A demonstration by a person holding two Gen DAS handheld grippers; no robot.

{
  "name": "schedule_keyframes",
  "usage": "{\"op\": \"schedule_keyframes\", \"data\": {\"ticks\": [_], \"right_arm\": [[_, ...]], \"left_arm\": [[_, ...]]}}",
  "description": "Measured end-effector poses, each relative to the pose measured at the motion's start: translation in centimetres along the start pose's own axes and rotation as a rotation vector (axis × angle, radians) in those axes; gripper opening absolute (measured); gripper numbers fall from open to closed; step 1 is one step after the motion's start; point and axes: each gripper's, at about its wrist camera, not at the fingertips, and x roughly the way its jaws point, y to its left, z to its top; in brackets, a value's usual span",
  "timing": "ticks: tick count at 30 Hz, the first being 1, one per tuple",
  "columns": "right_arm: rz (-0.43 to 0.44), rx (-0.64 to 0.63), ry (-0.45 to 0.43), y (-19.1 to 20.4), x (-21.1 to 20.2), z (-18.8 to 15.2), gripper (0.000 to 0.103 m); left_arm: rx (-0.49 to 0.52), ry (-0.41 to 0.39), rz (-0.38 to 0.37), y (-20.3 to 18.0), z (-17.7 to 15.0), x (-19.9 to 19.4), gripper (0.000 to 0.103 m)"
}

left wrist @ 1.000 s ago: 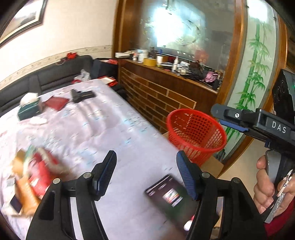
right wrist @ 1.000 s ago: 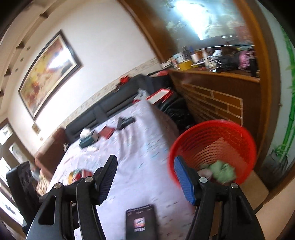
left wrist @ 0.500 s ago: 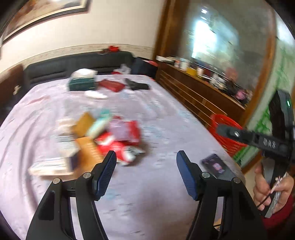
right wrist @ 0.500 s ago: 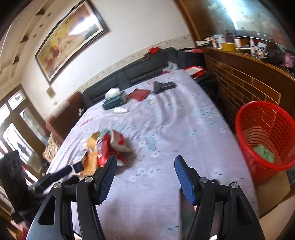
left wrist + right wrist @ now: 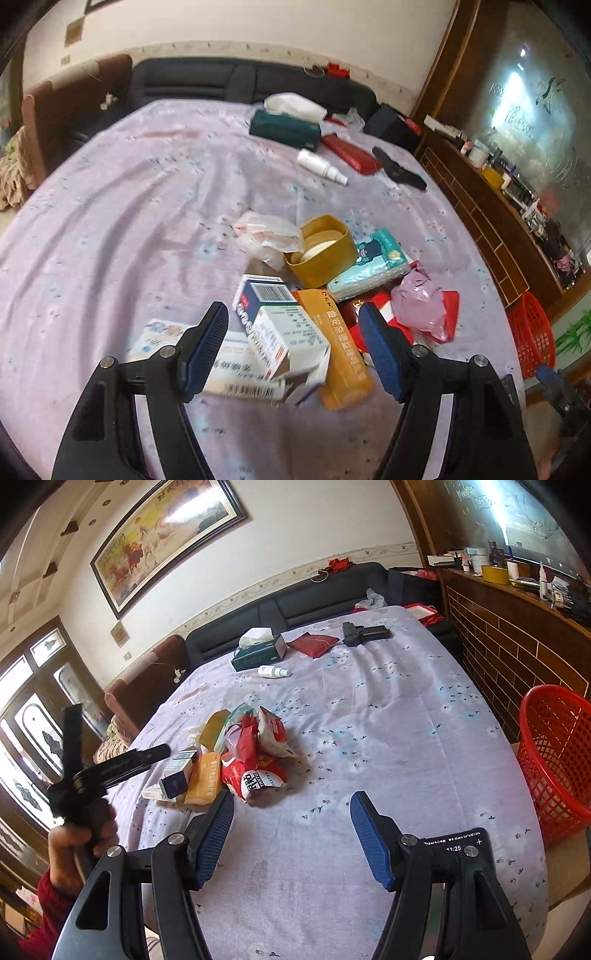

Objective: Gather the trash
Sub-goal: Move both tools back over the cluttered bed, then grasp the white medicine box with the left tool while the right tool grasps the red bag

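Cardboard and crinkled plastic: the trash pile (image 5: 325, 295) lies on the lilac bedspread (image 5: 129, 221), right ahead of the left gripper (image 5: 293, 345). Its jaws are opening, nothing pressed between them. The white medicine box (image 5: 284, 332) sits between the two pads in the left wrist view, and the orange carton (image 5: 343, 350) lies just inside the right-hand pad. Whether the pads have got down to the boxes' level I cannot tell.

Right gripper (image 5: 291, 836): jaws apart, empty, over bare cloth. The pile is ahead and to its left. The red basket (image 5: 554, 760) stands off the bed edge, well to its right. A phone (image 5: 458, 845) lies under its right-hand finger.

Step in hand, as I read it: approach for the next pickup, left tongs lining up on a box.

Next move calls for lowering over a single item, pads on opposite faces, closing, then a carry across to the basket. The boxes overlap, so a neighbour may get dragged along.

Against a second ago: the left wrist view then faced the basket, with the pile off to its left; now the pile is centred and the basket has slid to the far right edge. The right view has swung from the basket to the bed.
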Motion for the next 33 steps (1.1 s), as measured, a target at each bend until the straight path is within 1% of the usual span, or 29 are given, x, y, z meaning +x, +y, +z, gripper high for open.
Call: {"op": "schedule_keyframes", "data": {"ticks": [2,4,6,8,9,12,13,16,18,20,23,26,27,28,29,30,32,33], "right_arm": [[0.000,0.006,0.005,-0.2,0.1,0.0,0.070],[0.005,0.009,0.008,-0.3,0.2,0.1,0.070],[0.004,0.008,0.009,-0.2,0.4,0.2,0.070],[0.018,0.008,0.015,0.0,0.8,0.4,0.070],[0.023,0.006,0.019,0.2,1.0,0.5,0.070],[0.046,-0.012,0.032,1.3,2.2,1.0,0.070],[0.051,-0.017,0.038,1.7,2.7,1.2,0.070],[0.086,-0.025,0.059,2.9,4.7,1.9,0.070],[0.091,-0.035,0.067,3.8,6.2,2.4,0.070],[0.082,-0.048,0.074,4.6,7.8,2.9,0.070],[0.080,-0.043,0.107,5.1,10.4,3.4,0.070],[0.058,-0.043,0.138,5.4,13.2,3.9,0.070],[0.060,-0.036,0.143,5.4,13.8,4.0,0.070],[0.064,-0.032,0.147,5.4,14.2,4.0,0.066],[0.060,-0.038,0.152,5.6,14.8,4.0,0.057],[0.046,-0.045,0.157,5.7,15.1,3.9,0.051],[0.049,-0.051,0.154,6.0,15.2,3.8,0.025],[0.058,-0.066,0.151,6.3,15.1,3.6,0.022]], "left_arm": [[0.007,0.023,0.034,-0.2,-0.1,1.4,0.070],[0.014,0.037,0.048,-0.3,-0.3,2.4,0.065],[0.022,0.054,0.052,-0.2,-0.5,3.4,0.063],[0.023,0.066,0.045,0.1,-0.8,3.9,0.052],[0.026,0.065,0.039,0.3,-1.0,4.0,0.052],[0.044,0.034,0.027,0.6,-1.4,3.3,0.047],[0.044,0.021,0.012,0.7,-1.5,3.0,0.046],[0.045,-0.014,-0.028,1.0,-1.9,1.8,0.046],[0.055,-0.044,-0.046,1.1,-2.2,0.8,0.046],[0.068,-0.076,-0.051,1.1,-2.5,-0.1,0.046],[0.090,-0.112,-0.070,1.0,-2.9,-1.3,0.040],[0.097,-0.121,-0.098,0.9,-3.4,-2.0,0.040],[0.103,-0.121,-0.095,0.9,-3.6,-2.0,0.040],[0.112,-0.118,-0.086,0.8,-3.7,-2.0,0.040],[0.117,-0.115,-0.080,0.8,-3.8,-1.9,0.040],[0.118,-0.109,-0.075,0.9,-3.9,-1.8,0.040],[0.108,-0.099,-0.075,1.2,-3.7,-1.5,0.041],[0.107,-0.091,-0.077,1.3,-3.6,-1.3,0.042]]}}
